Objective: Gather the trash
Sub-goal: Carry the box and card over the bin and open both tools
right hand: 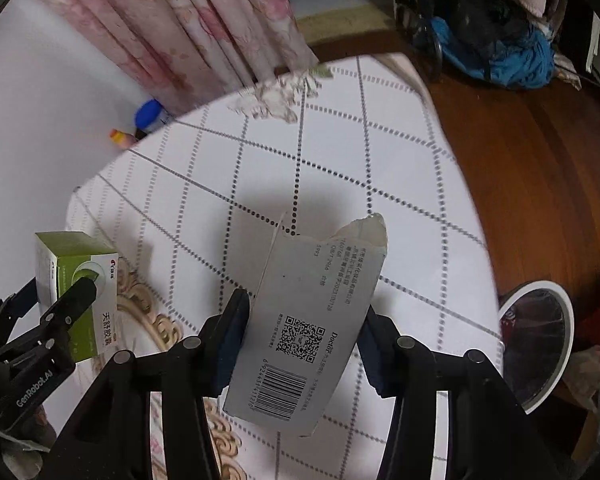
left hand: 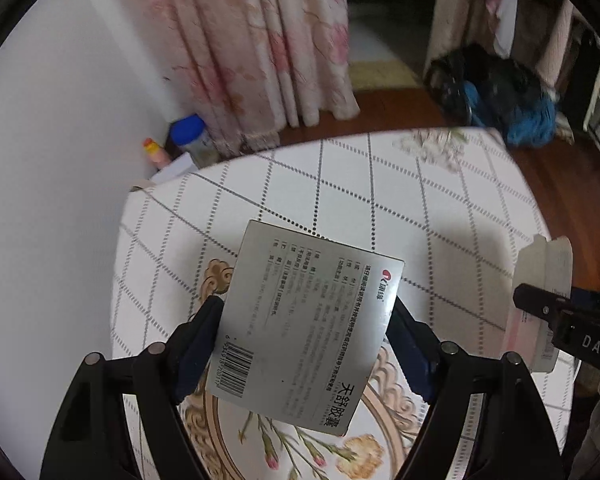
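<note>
**Both grippers loaded, held over the table**

Your left gripper (left hand: 306,334) has its jaws clamped on the sides of a flat green-and-grey cardboard medicine box (left hand: 300,328), which you hold clear above the table with its grey barcode face to the camera. In the right wrist view the same box (right hand: 76,292) shows its green front, off to the left of your other load.

Your right gripper (right hand: 304,334) has its jaws clamped on a torn grey cardboard carton (right hand: 312,320) printed with a QR code and barcode, its ragged open end pointing away from you, also lifted above the table.

Under both lies the round table with its white dotted-grid, flower-printed cloth (right hand: 340,152). Just past the table's right edge stands a white-rimmed bin with a dark liner (right hand: 540,336) on the brown wooden floor.

Beyond the table's far left edge, against the white wall, sits a blue-capped jar (left hand: 190,136) with a small orange-topped bottle (left hand: 154,150) beside it. Behind these hangs a pink floral curtain (left hand: 260,40); far right lies a black-and-blue bundle of bags (right hand: 488,36).
</note>
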Available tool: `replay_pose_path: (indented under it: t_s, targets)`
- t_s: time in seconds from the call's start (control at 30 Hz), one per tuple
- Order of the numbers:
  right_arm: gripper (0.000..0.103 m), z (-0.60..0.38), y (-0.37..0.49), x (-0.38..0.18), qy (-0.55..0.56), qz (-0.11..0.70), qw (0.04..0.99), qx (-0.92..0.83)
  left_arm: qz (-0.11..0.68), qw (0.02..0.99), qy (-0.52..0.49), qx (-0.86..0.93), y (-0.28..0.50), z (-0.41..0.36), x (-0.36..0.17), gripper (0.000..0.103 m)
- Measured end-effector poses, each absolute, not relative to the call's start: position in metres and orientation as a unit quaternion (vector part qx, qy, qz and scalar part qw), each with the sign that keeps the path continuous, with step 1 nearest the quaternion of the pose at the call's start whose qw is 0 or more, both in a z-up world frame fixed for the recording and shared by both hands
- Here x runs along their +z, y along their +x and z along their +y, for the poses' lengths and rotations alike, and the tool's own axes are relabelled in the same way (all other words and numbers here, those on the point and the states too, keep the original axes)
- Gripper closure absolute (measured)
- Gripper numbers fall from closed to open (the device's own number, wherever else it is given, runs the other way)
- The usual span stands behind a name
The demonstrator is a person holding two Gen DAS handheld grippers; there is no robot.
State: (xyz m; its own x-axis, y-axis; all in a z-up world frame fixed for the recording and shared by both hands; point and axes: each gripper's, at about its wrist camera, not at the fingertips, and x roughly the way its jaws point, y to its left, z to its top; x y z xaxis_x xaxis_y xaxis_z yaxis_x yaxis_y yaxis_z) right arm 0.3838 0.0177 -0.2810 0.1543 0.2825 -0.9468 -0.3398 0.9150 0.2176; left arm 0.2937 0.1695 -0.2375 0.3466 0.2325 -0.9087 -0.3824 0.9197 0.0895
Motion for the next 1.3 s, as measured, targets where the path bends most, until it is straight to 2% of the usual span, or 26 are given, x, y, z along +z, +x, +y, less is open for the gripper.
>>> replay_pose_path:
  t_s: [0.4, 0.67, 0.9, 1.17, 1.3]
  targets:
    - [0.05, -0.069, 0.359, -0.185, 0.026, 0.543, 0.804, 0.24, 0.446, 0.872, -0.082, 0.182, 0.251, 0.082, -0.141, 0.025]
    - [0.05, -0.194, 0.346, -0.139, 0.057, 0.509, 0.833, 0.209, 0.42, 0.897, -0.095, 0.101, 0.266, -0.017, -0.107, 0.025]
    - [0.05, -0.305, 0.36, -0.179, 0.062, 0.543, 0.826, 0.135, 0.479, 0.866, -0.142, 0.016, 0.315, -0.105, -0.163, 0.025]
    - [0.05, -0.377, 0.399, -0.292, 0.073, 0.629, 0.768, 0.095, 0.601, 0.776, -0.186, -0.044, 0.387, -0.168, -0.275, 0.025]
    - [0.05, -0.39, 0.409, -0.342, 0.073, 0.664, 0.739, 0.09, 0.639, 0.744, -0.189, -0.053, 0.403, -0.19, -0.313, 0.024]
